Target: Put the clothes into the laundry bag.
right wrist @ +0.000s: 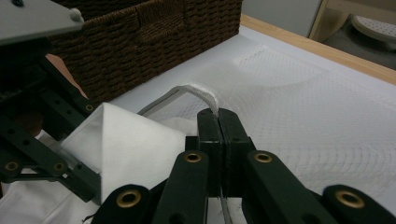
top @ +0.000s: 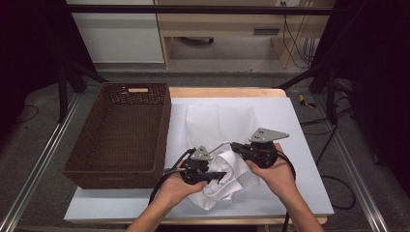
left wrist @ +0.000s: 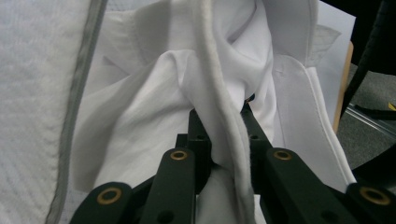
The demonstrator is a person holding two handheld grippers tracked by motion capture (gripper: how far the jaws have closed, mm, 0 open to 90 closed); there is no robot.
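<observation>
Both forearms enter at six o'clock. Left gripper (top: 218,176) is clamped on the white garment (top: 227,176) bunched at the mat's (top: 300,145) near edge; right gripper (right wrist: 218,116) is pinched on its trim. I judge folding underway; next, draw apart. Basket (top: 116,135) crowds nine o'clock; three o'clock lies open.

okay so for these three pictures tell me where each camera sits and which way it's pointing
High view: above the person's side of the table, looking forward and down on the white garment, wicker basket, both forearms and tongs.
Left gripper view: rides the left tongs, looking along black jaws shut on a bunch of the garment.
Right gripper view: rides the right tongs, facing the basket; jaws pinch the garment's edge, left tongs beside.
Shared: the garment appears in all; the basket in the high and right gripper views.
</observation>
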